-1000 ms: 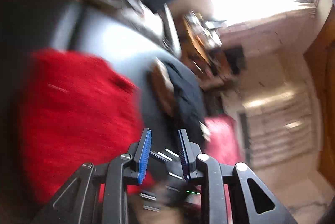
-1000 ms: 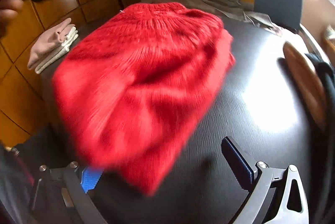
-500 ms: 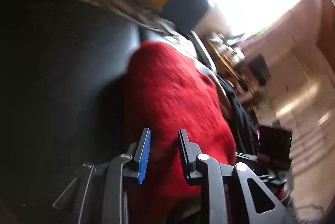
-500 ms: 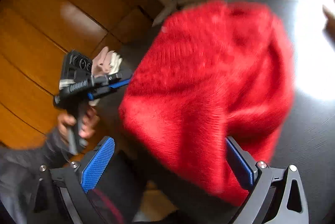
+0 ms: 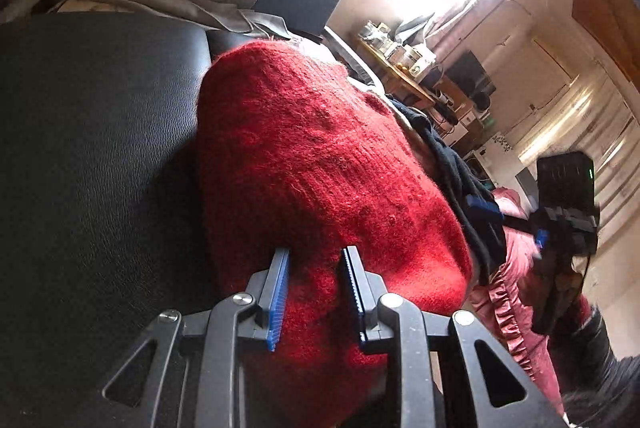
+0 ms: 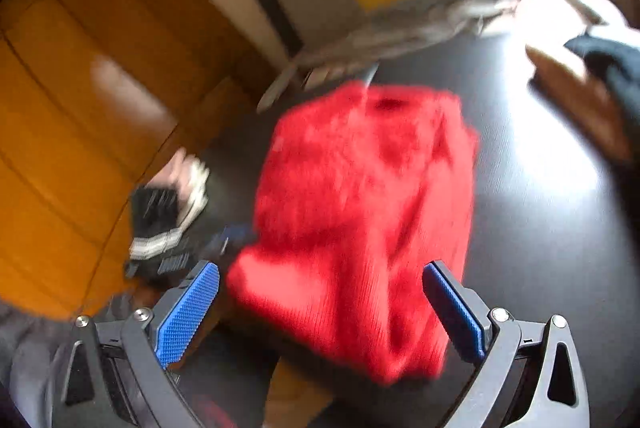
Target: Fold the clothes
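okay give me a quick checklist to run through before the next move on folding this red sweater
1. Left gripper has hold of the red sweater: ok, its blue pads pinch a ridge of knit at the near edge.
2. Right gripper free for a new grasp: ok, its jaws stand wide open, nothing clamped.
3. Sweater supported on the black table: ok for the bulk; the near edge overhangs toward the person.
4. Sweater lying flat and square: cannot tell, the right wrist view is blurred and it looks bunched.
5. Dark garment at the sweater's far side clear of the fold: cannot tell.
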{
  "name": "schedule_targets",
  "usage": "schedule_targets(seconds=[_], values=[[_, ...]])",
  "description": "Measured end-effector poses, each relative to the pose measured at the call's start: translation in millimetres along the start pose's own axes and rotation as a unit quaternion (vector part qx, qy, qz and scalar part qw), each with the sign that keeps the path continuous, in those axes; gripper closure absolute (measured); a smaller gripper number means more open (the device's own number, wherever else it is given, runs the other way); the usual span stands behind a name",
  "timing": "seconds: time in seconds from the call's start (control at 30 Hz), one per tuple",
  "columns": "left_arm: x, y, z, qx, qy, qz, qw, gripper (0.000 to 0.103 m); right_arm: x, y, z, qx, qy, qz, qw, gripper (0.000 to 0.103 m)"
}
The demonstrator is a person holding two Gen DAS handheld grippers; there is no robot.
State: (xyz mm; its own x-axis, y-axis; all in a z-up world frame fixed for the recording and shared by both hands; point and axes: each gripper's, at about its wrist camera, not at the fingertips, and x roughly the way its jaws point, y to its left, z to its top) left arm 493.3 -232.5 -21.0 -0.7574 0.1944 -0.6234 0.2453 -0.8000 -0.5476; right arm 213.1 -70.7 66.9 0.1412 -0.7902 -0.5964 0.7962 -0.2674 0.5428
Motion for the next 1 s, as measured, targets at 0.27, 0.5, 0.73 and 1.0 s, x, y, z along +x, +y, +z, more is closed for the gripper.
schedule_targets(seconds=[0.27,0.5,0.73,1.0], values=[[9.2,-6.8,2.7,0.008,-0.004,-0.002,1.0000,0.076,71.5,-15.5,39.0,0.011,0.006,-0.120,0.993,0.008],[-6.0,-14.2,10.7,0.013,-0.033,0.001,0.9994,0.077,70.8,-3.1,52.7,-0.015,0.009,-0.142,0.990,0.086],[6.0,-31.0,17.0,0.065,-0.016,0.030,0.9973,0.074,51.6,-20.9,10.2,-0.020,0.029,-0.266,0.963,0.090],[7.9,-25.4,70.4,0.036,-0.082,0.019,0.9958,0.073,43.0,-40.5,-1.2,0.014,-0.009,-0.251,0.968,0.086]])
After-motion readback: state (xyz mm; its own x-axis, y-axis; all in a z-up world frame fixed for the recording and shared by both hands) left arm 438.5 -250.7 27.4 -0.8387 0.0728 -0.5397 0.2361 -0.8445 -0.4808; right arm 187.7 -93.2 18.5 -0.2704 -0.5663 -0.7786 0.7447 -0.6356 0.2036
